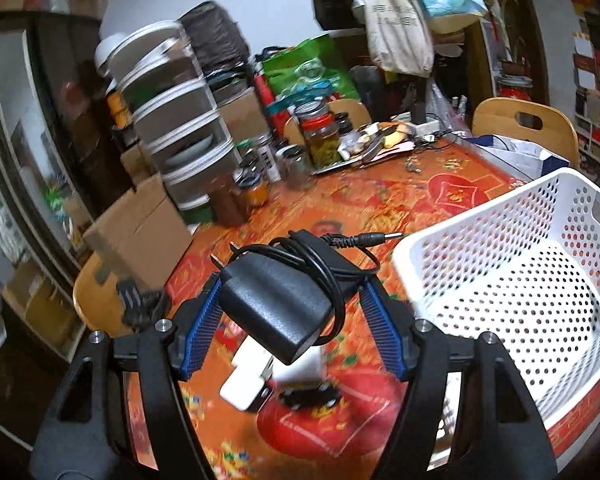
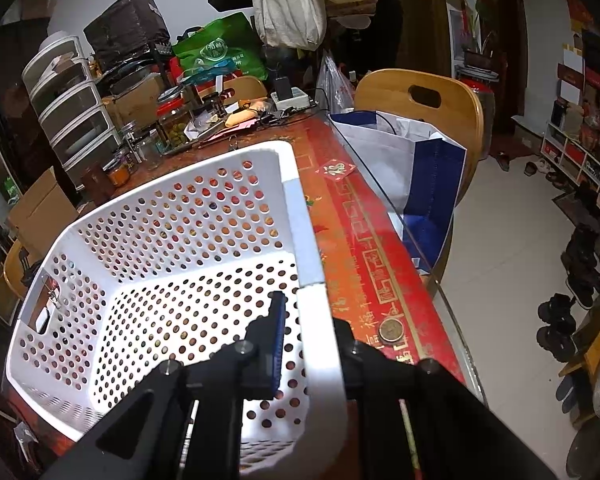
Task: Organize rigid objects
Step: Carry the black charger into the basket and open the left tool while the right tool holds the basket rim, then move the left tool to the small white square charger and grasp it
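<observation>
Red-patterned table (image 1: pixel 380 200) below. I see left gripper (image 1: pixel 292 300) jaws part-open, clamping black adapter (image 1: pixel 276 304) between pads, lifted clear. Right gripper (image 2: pixel 312 320) jaws closed on white basket (image 2: pixel 312 240) rim.

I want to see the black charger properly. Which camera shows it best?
The left wrist view: the black charger sits front and centre, held between the left gripper blue pads, cord coiled on top. The right wrist view doesn't show it, only the white basket.

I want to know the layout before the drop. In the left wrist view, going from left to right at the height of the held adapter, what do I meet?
Cardboard box → black power adapter in the left gripper → white perforated basket.
</observation>
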